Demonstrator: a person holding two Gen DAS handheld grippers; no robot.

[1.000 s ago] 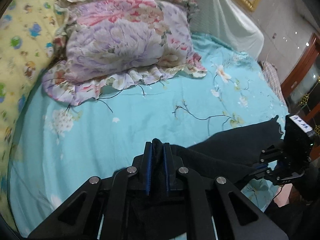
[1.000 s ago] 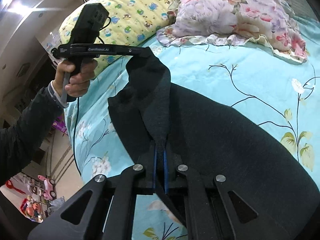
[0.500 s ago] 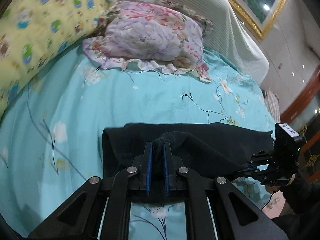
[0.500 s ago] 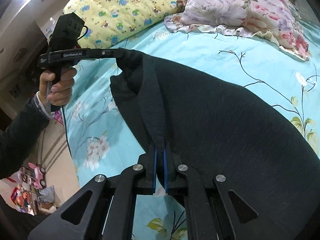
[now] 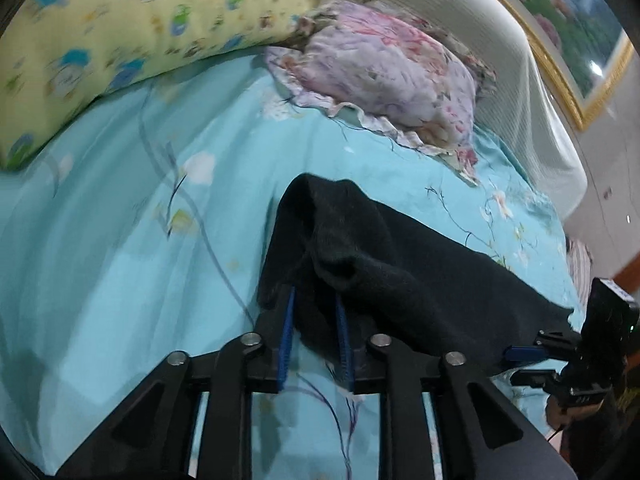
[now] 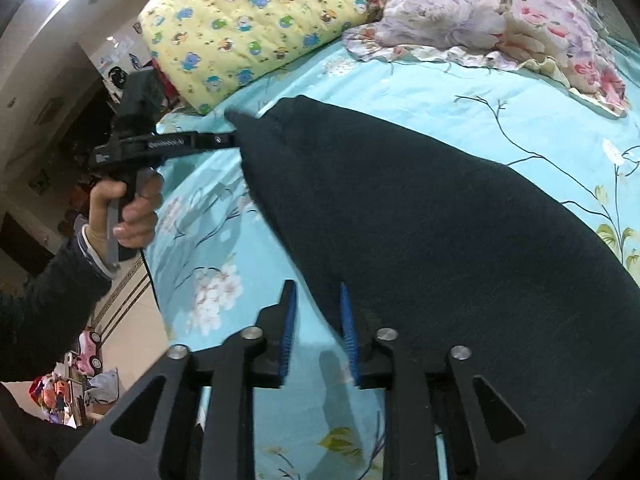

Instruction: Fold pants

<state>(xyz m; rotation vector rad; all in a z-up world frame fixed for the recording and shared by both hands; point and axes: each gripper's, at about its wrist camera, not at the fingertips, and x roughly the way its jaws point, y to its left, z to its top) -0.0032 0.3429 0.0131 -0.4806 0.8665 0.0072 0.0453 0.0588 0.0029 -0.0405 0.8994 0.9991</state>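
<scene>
Black pants [image 5: 420,280] lie folded across the turquoise floral bedsheet [image 5: 120,280]. My left gripper [image 5: 314,300] is low over their near corner, its jaws opening. A loose bunch of the cloth sits between the blue pads [image 5: 286,332], which no longer squeeze it. In the right wrist view the pants [image 6: 440,220] spread out flat, and my right gripper [image 6: 316,286] is also opening. Only the cloth's edge passes by its right finger. The left gripper [image 6: 234,128] shows at the far corner, the right gripper [image 5: 516,366] at the pants' other end.
A yellow cartoon-print quilt [image 6: 248,28] and a floral ruffled pillow [image 5: 384,76] lie at the head of the bed. Behind them are a white-draped headboard [image 5: 532,92] and a framed picture [image 5: 560,20]. A hand [image 6: 128,208] holds the left tool over the bed's edge, with toys [image 6: 86,354] on the floor.
Both grippers were shut on raised pants corners and now stand parted. The left one swung down toward the sheet, and the lifted cloth has settled flat onto the bed.
</scene>
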